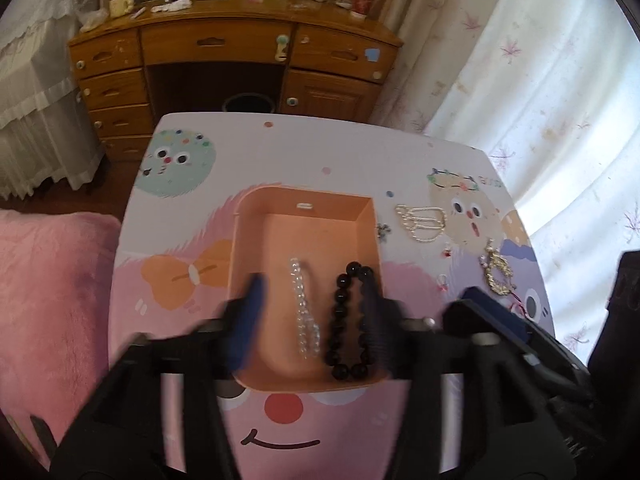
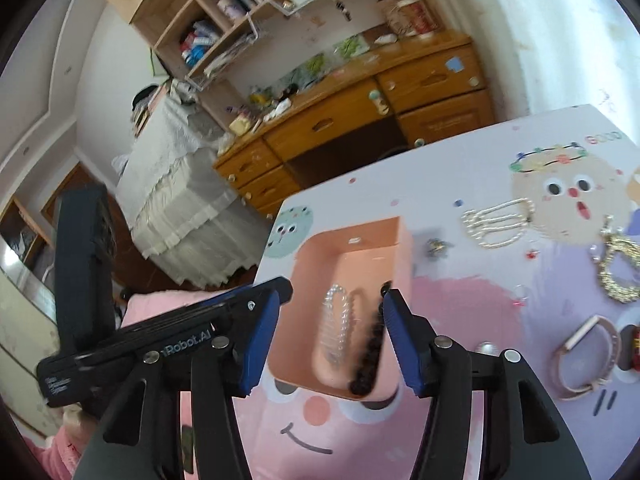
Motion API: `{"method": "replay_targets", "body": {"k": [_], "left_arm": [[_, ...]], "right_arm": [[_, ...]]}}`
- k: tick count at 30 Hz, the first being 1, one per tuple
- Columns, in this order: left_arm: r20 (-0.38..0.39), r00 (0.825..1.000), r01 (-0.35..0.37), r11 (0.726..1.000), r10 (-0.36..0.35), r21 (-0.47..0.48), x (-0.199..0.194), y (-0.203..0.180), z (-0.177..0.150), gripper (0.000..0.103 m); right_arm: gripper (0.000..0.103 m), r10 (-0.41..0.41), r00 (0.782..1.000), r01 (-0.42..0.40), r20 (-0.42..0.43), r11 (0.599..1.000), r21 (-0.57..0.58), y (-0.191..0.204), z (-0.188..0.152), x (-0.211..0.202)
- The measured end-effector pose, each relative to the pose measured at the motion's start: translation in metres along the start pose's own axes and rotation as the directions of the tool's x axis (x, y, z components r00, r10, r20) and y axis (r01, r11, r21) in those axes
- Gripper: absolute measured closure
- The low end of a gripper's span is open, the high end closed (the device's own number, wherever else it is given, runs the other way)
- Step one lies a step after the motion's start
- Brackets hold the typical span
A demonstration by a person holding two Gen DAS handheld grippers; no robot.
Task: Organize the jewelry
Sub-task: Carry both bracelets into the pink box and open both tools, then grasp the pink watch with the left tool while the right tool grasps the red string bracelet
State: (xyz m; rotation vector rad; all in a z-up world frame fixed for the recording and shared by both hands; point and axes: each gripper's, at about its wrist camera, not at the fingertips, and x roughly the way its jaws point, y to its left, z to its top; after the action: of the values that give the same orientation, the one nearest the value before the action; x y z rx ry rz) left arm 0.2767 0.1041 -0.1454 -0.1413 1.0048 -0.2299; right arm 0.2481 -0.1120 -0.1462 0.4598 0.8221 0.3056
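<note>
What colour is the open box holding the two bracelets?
Peach-orange; the box shows best in the left wrist view.

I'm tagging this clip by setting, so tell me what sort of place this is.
Probably a bedroom at home. A wooden desk cluttered with cups and toiletries stands by floral curtains, shelves hang above it, and jewelry lies on a small cartoon-print table with an orange box.

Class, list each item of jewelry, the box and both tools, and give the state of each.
Orange box: open, on table.
Clear bead bracelet: in box.
Black bead bracelet: in box.
Pearl strand: on table, outside box.
Gold piece: on table, outside box.
Watch: on table.
Left tool: open, empty.
Right tool: open, empty.
</note>
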Motion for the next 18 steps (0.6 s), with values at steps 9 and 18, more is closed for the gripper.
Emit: {"method": "replay_targets", "body": {"k": [9,18], "left_arm": [[-0.021,1.0,0.004,0.997,-0.005,-0.075,0.0,-0.01,-0.025,0.033],[-0.03,0.994,0.096,0.981,-0.102,-0.169,0.002,-0.068,-0.056,0.031]], "right_arm": [[0.032,-0.144,0.989,0.145,-0.043,0.989,0.019,-0.076,-0.018,-0.036],[0.027,-0.327,0.94,0.31,-0.094,0.937,-0.159,-0.146,-0.043,-0.081]]}}
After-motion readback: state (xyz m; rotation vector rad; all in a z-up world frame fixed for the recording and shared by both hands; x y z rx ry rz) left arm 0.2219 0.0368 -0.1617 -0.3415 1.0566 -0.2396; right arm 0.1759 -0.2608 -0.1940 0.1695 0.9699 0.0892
